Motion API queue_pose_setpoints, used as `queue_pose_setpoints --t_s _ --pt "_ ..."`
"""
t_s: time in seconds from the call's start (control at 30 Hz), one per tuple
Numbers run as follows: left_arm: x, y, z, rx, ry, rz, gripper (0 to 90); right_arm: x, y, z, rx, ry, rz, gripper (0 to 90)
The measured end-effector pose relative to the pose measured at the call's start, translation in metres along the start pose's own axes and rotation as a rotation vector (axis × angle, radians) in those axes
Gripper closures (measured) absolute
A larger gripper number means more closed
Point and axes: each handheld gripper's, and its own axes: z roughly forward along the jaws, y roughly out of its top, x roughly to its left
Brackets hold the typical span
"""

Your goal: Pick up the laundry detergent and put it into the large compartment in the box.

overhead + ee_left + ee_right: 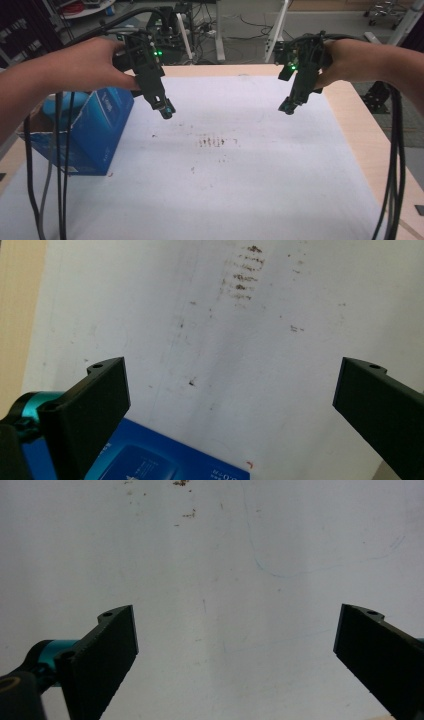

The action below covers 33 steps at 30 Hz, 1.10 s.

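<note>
Both grippers [163, 106] [288, 106] raised, jaws apart

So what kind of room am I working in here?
Most likely a robotics lab or workshop. The table is covered by a stained white sheet, cables and equipment stands crowd the floor behind it, and the left gripper and right gripper hover open near a blue box.

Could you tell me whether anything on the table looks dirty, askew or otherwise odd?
The white table cover carries brown smudges near its middle, like a dried stain. The blue box at the left edge sits tilted with its top open. Both claws, left and right, hang open above the cover.
</note>
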Motion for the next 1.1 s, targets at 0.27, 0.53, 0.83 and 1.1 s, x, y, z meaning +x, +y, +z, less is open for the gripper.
queue_pose_setpoints --t_s 0.27,0.53,0.83,1.1 --pt "-0.001 0.006 0.017 0.024 -0.010 0.026 1.7 0.001 0.000 0.001 0.001 0.010 -0.002 3.1" --pt "-0.003 0.014 0.020 0.011 -0.020 0.036 1.7 -0.003 -0.004 0.004 0.000 0.014 0.007 3.1" --pt "-0.004 0.017 0.023 0.013 -0.021 0.049 1.7 -0.002 -0.008 0.005 -0.009 0.014 0.017 3.1" --pt "-0.002 0.015 0.023 0.016 -0.021 0.046 1.7 0.000 -0.008 0.004 -0.006 0.015 0.025 3.0"
